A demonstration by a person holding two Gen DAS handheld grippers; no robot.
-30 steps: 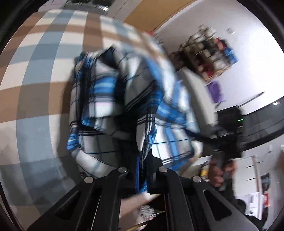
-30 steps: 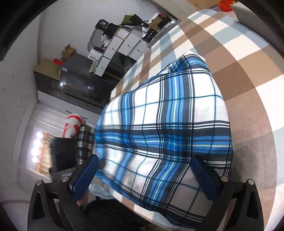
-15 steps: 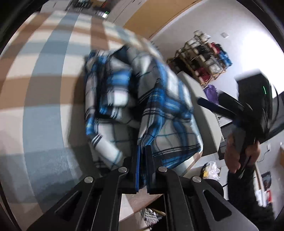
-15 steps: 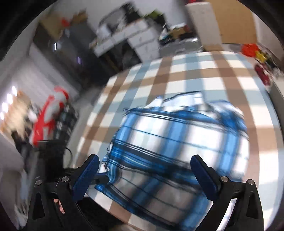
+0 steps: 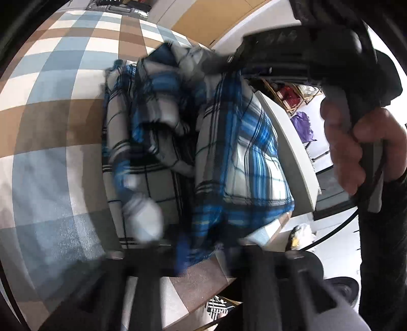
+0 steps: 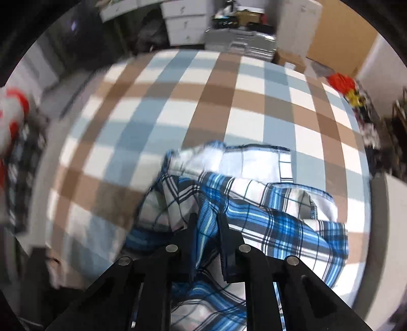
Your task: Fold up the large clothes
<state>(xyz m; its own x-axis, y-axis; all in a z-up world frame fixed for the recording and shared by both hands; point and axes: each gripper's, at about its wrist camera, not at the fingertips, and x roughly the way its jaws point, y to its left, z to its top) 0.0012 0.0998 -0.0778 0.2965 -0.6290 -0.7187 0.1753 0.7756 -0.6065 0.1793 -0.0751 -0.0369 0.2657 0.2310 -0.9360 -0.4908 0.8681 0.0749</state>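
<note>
A blue, white and black plaid shirt point(image 5: 229, 157) lies bunched on the checked table cover point(image 5: 51, 107) near the table's near edge. My left gripper point(image 5: 201, 252) is blurred at the shirt's near hem; its fingers look spread apart, with cloth between them. My right gripper point(image 6: 206, 224) is shut on a fold of the plaid shirt point(image 6: 267, 203). In the left wrist view the right gripper's black body point(image 5: 292, 51) and the hand holding it point(image 5: 356, 147) hang above the shirt.
The table cover point(image 6: 178, 107) has brown, blue and white squares. White drawers and boxes point(image 6: 188, 23) stand behind the table. A red and white object point(image 6: 12, 112) is at the left. A shelf with items point(image 5: 295, 94) stands by the wall.
My right gripper was open above the shirt and has closed on a fold of it. My left gripper was shut on the hem and its fingers now look spread, in motion blur.
</note>
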